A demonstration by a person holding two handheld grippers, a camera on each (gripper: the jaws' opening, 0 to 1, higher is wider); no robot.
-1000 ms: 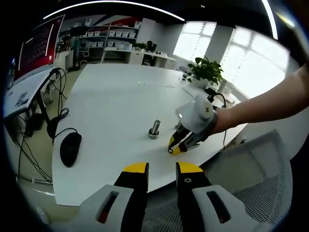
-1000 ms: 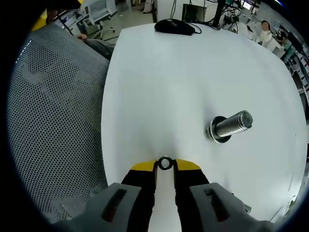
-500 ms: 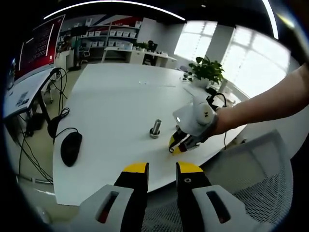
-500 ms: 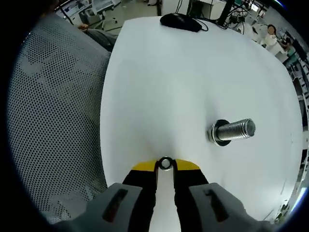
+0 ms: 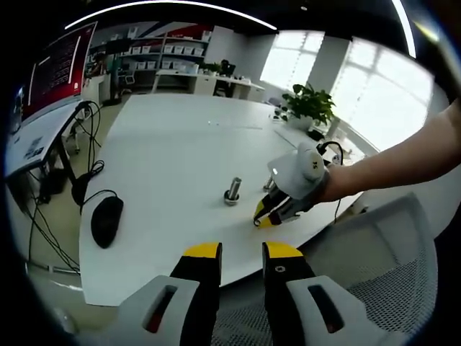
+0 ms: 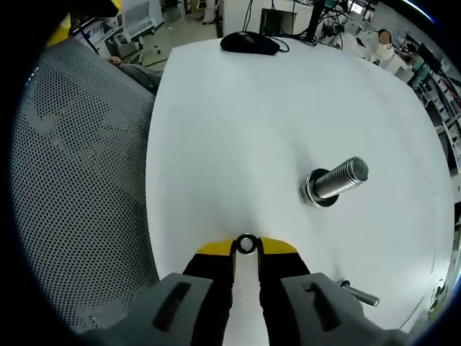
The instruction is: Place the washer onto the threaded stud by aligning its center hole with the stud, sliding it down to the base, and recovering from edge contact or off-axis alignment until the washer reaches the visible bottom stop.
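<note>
In the left gripper view, the left gripper (image 5: pixel 241 251) is hanging back off the near edge of the white table (image 5: pixel 166 144), its yellow-tipped jaws standing slightly apart with nothing between them, while the right gripper (image 5: pixel 262 215) is reaching in from the right on the person's outstretched arm, its tips angled down toward the tabletop just beside the threaded stud (image 5: pixel 232 191). From here the risk is that the tips are sitting low, near the stud's base rather than above its top, so the washer could be knocking the threads sideways instead of dropping over them. A black mouse (image 5: pixel 105 221) is lying well apart to the left. In the right gripper view, the right gripper (image 6: pixel 246 246) is pinching the washer (image 6: pixel 246 244) by its rim between the two yellow tips, the hole facing the camera. The stud is standing near, up and to the right, on a washer-like base, leaning across the picture, so the hole and the stud axis are looking off-line; approaching like this could be catching the washer's edge on the top thread, or tipping it in so thin a grip. A small bolt (image 6: pixel 358 294) is lying by the right jaw.
</note>
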